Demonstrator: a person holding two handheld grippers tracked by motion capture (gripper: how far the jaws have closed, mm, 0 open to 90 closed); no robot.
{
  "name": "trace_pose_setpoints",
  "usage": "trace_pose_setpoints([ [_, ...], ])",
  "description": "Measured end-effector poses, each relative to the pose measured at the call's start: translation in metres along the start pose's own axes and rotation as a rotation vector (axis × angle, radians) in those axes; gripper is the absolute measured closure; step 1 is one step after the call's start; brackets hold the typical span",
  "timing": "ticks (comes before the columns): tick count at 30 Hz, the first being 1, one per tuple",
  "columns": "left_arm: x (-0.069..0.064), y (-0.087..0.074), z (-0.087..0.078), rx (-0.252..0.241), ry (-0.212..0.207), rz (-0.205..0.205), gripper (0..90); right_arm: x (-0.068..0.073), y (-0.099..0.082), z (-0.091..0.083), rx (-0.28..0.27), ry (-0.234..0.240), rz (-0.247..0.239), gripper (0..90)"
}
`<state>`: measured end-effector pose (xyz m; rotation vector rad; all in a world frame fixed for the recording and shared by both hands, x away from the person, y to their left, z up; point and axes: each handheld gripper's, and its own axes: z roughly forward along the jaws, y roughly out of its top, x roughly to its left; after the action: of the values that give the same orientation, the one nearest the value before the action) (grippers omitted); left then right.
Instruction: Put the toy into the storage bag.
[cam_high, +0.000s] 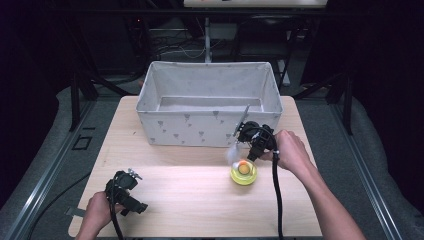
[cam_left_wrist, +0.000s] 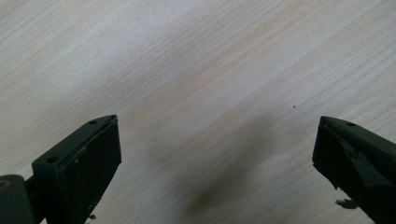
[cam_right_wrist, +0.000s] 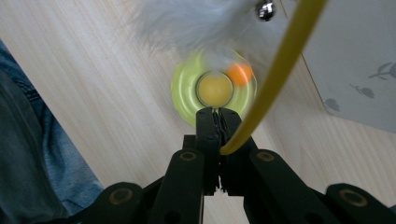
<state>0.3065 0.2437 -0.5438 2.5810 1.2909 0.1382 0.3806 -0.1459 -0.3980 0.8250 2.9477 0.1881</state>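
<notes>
1. One fabric bin, just beyond the right gripper: the toy could catch its rim.
2. Left gripper: jaws apart, idle.
3. Yellow-green disc toy, below the right gripper's tips: may swing.
4. Yellow wand, clamped in the right gripper: thin, could slip.

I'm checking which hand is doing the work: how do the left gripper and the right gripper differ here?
The left gripper stands wide open over bare table; the right gripper is shut on the yellow wand of a feather toy. The left sits near the table's front edge, the right beside the fabric bin. Both are hand-held.
</notes>
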Motion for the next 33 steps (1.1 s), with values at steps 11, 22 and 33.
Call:
trace_pose_setpoints([
  [11,0.0,0.0,-0.001,-0.018,-0.004,-0.004,0.1,-0.002,0.004,-0.006,-0.024,0.009,0.008,88.3],
  [22,0.0,0.0,0.0,-0.01,-0.007,-0.001,0.2,-0.001,0.007,-0.024,-0.06,0.0,0.0,88.3],
  [33,-0.001,0.0,-0.001,-0.016,-0.005,0.001,0.2,-0.007,0.007,-0.029,-0.059,0.009,0.013,88.3],
])
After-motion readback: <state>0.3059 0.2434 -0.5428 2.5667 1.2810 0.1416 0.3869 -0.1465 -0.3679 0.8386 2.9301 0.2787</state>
